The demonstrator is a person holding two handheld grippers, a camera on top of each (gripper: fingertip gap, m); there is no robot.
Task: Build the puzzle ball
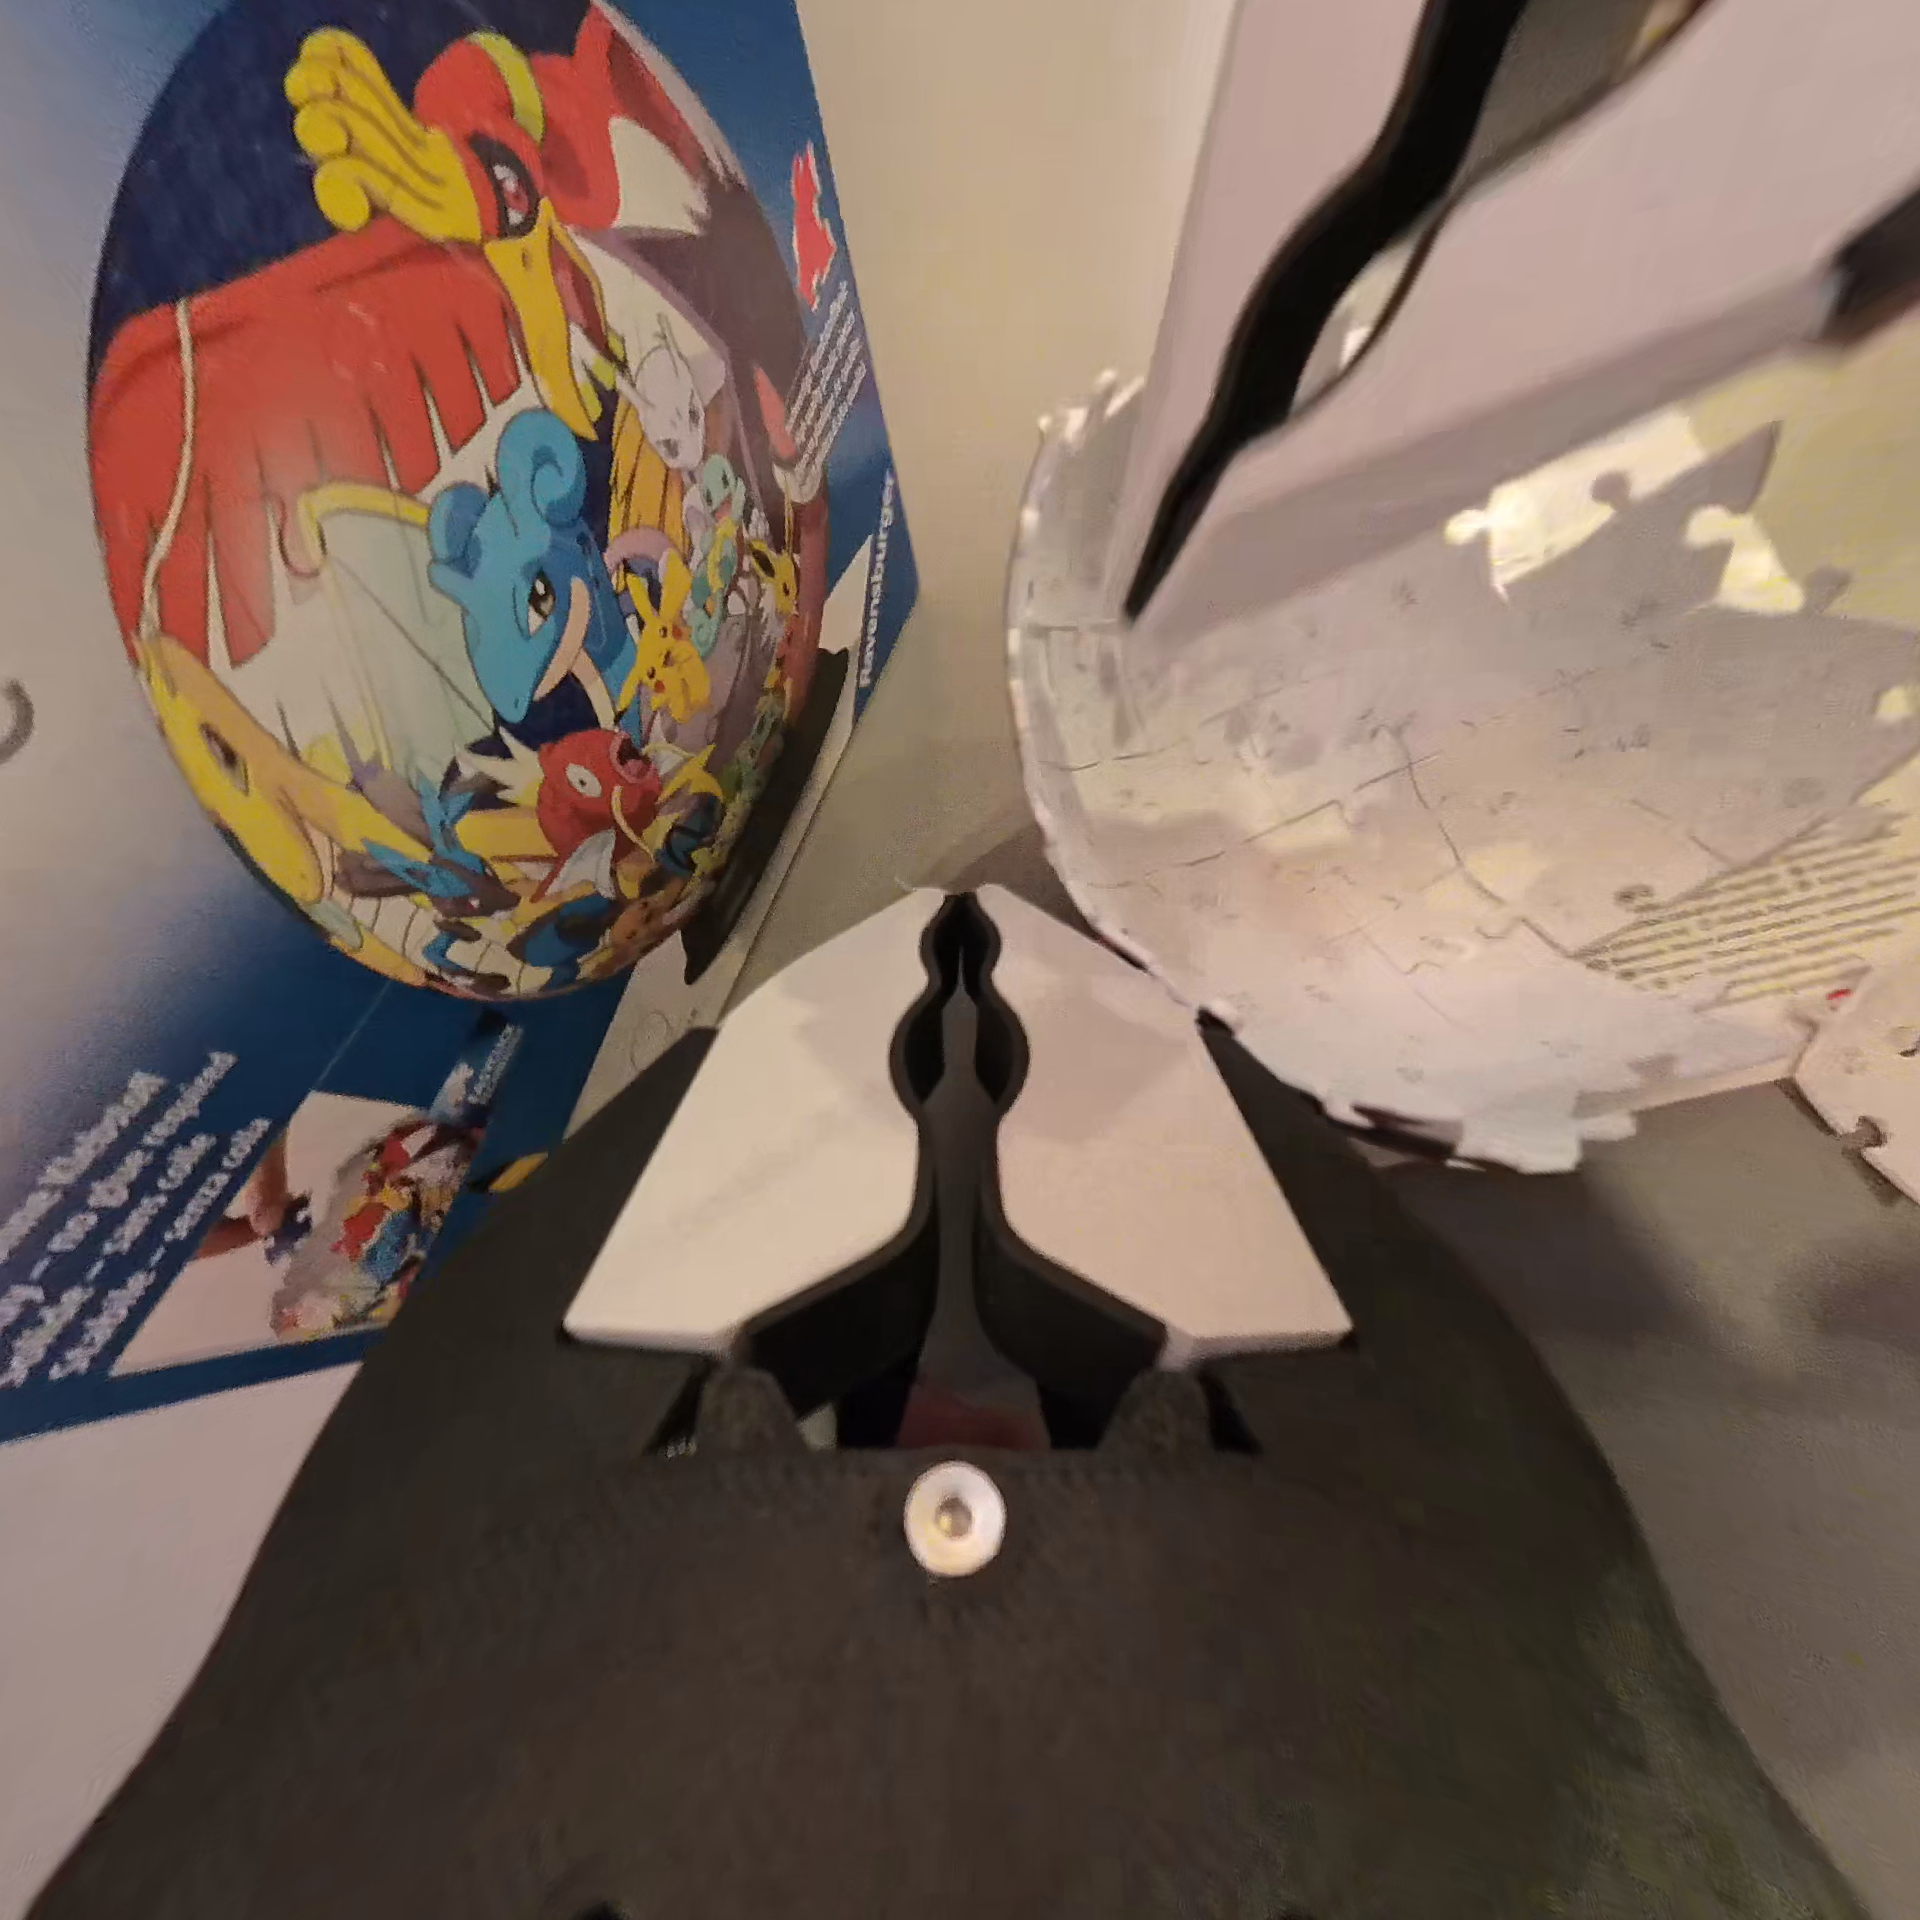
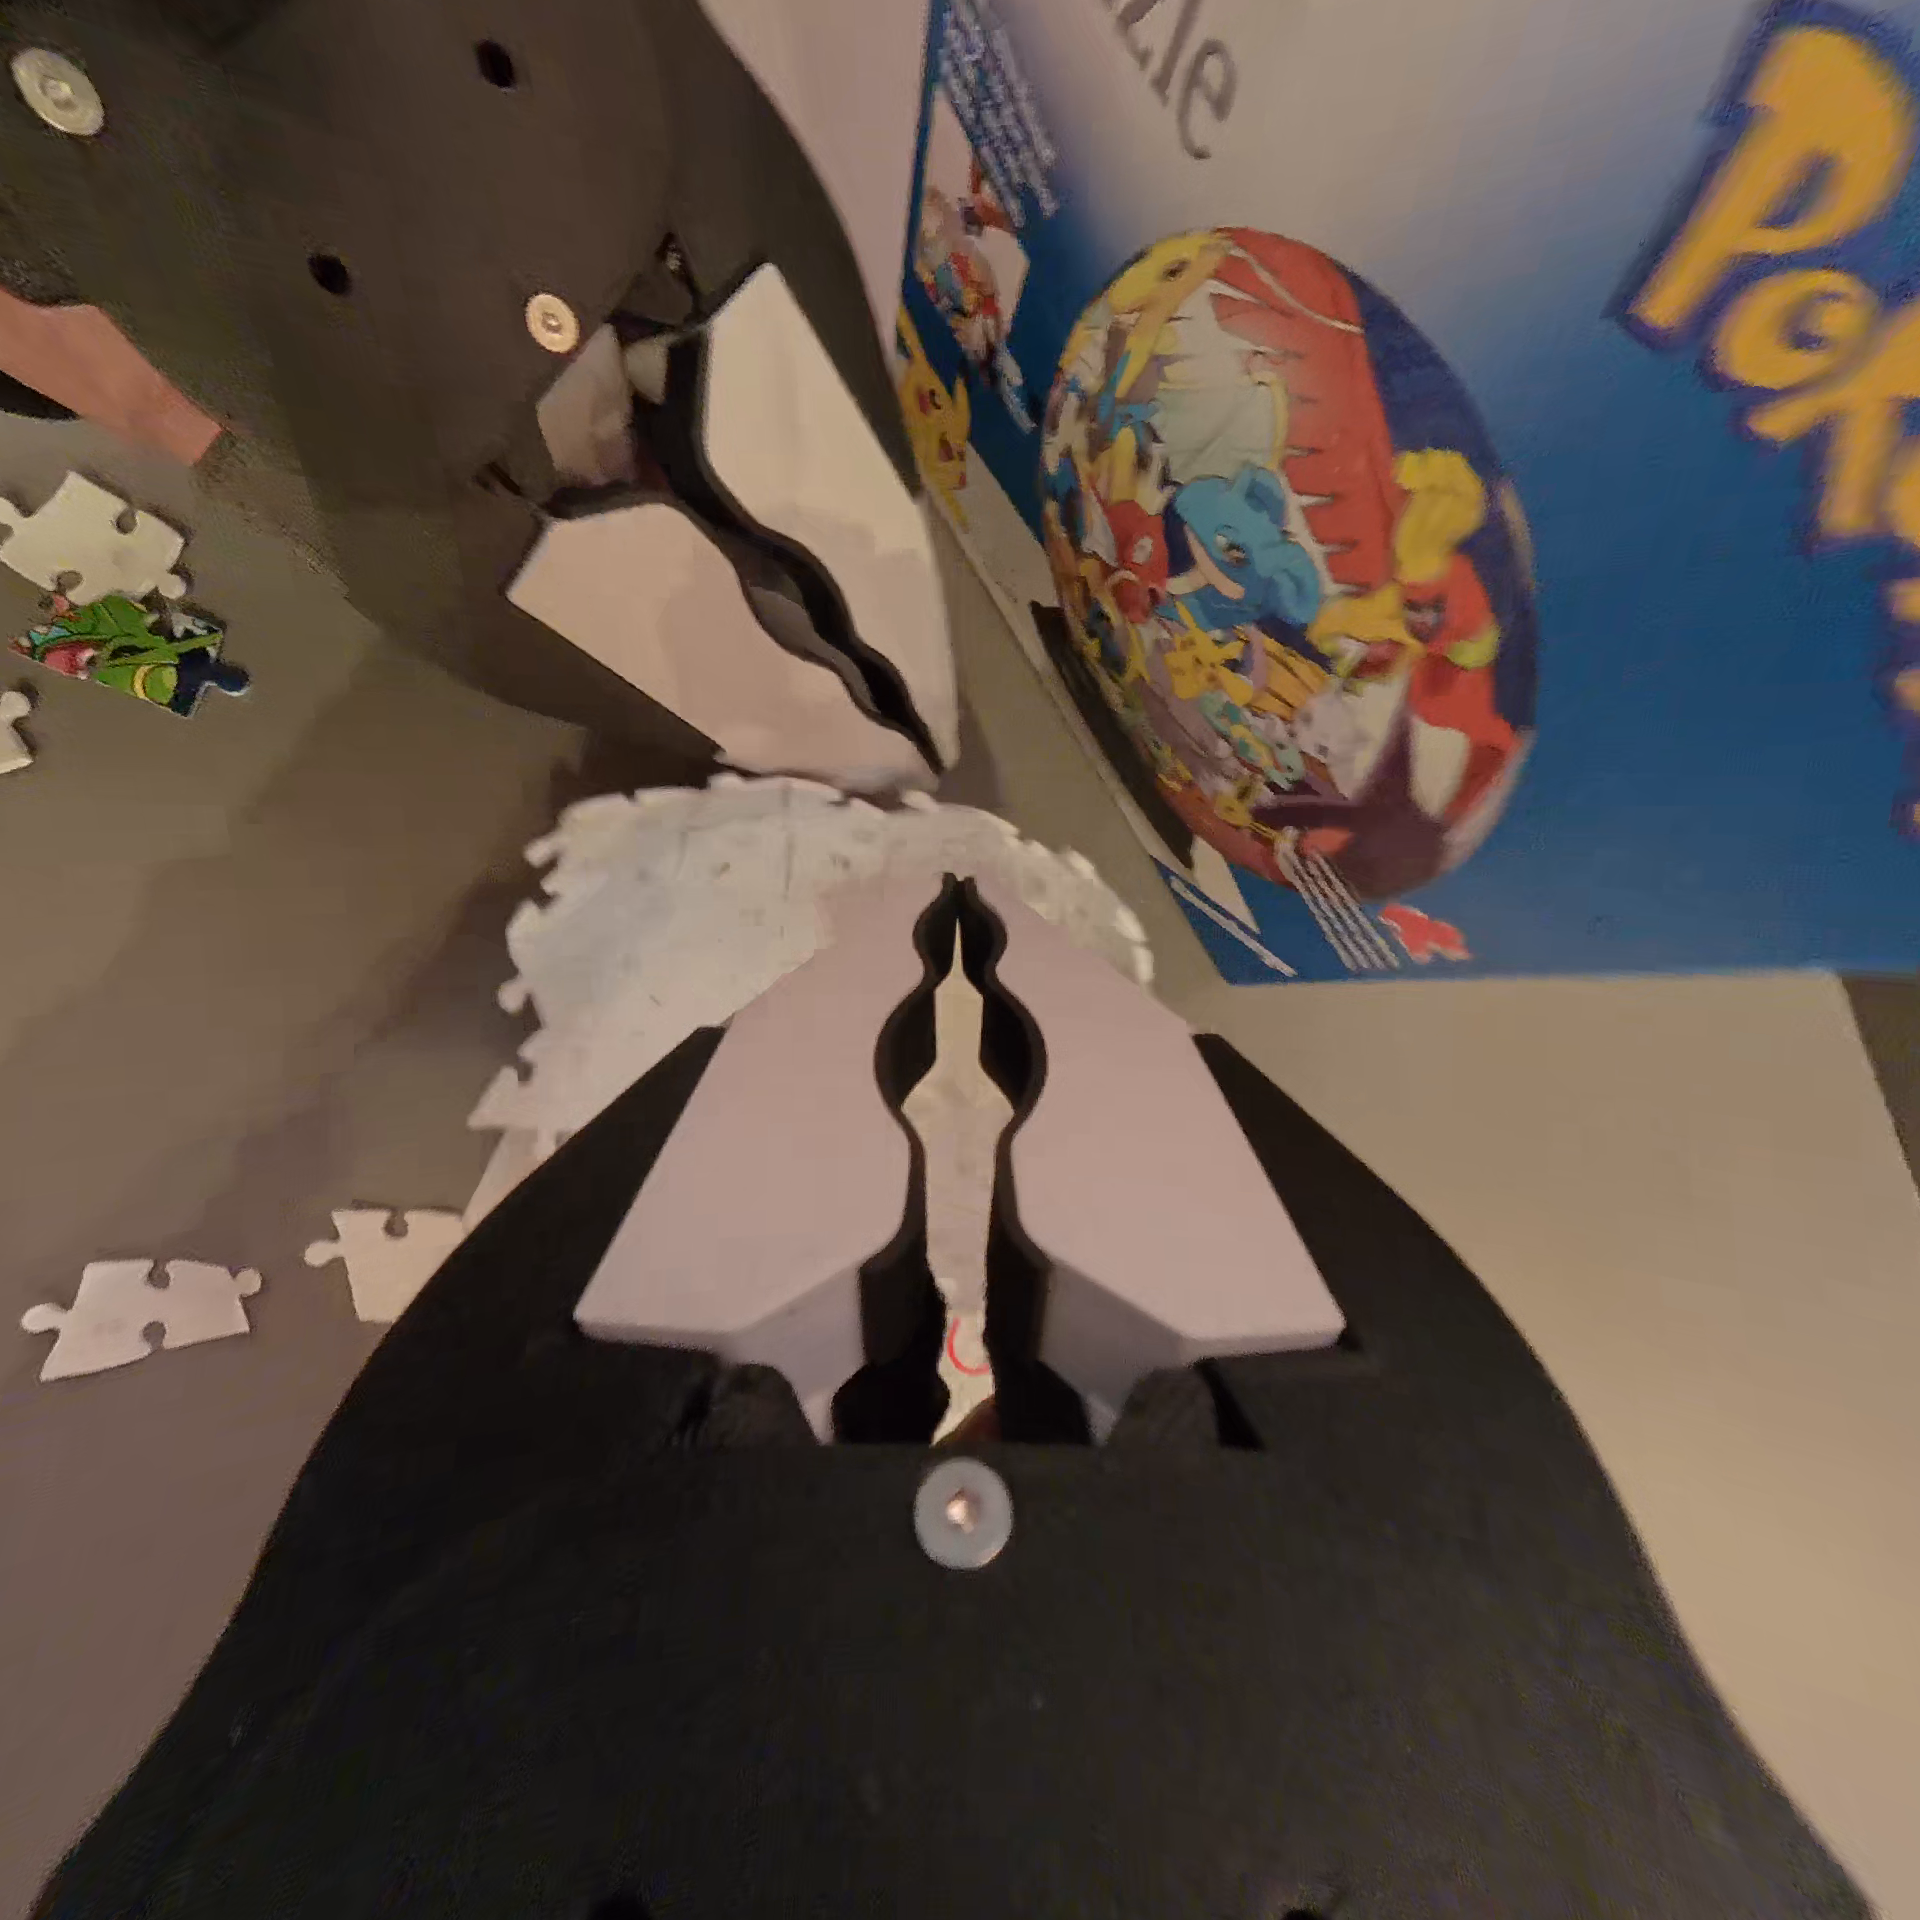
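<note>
The partly built puzzle ball (image 1: 1403, 790) is a white bowl-shaped shell, open side showing, on the grey table. It also shows in the right wrist view (image 2: 686, 914). My left gripper (image 1: 961, 914) is shut with nothing visible between its tips, just left of the shell's lower rim. In the right wrist view the left gripper (image 2: 935, 764) touches the far rim. My right gripper (image 2: 958, 894) is shut, tips just inside the far rim. From the left wrist view the right gripper (image 1: 1138, 597) comes down from the upper right. I cannot tell if it pinches the wall.
The blue puzzle box (image 1: 468, 520) with the ball picture stands close behind the shell, also seen in the right wrist view (image 2: 1455, 623). Loose white pieces (image 2: 140, 1314) and a green printed piece (image 2: 125, 655) lie on the table to the left. More pieces (image 1: 1860, 1091) lie right of the shell. There is about 5 centimetres between the tips of the two grippers. The green printed piece (image 2: 125, 655) is about 20 centimetres from both grippers' fingertips.
</note>
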